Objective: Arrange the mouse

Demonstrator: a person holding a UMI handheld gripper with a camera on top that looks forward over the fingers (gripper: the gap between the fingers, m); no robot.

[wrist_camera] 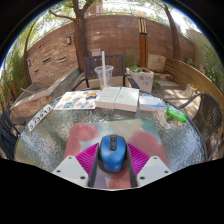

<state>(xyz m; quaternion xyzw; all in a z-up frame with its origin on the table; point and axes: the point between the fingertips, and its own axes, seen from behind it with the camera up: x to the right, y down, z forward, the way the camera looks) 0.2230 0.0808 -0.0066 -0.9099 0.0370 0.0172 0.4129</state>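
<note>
- While the gripper hangs over the glass table, its fingers clench a blue mouse between the pink pads.
- At twelve o'clock beyond the mouse lie two white boxes.
- At eleven o'clock stands a clear cup.
- At two o'clock lies a green thing.

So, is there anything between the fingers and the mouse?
No, nothing visible. The blue mouse already sits between the fingers on the glass table. The white boxes lie well beyond it.
</note>
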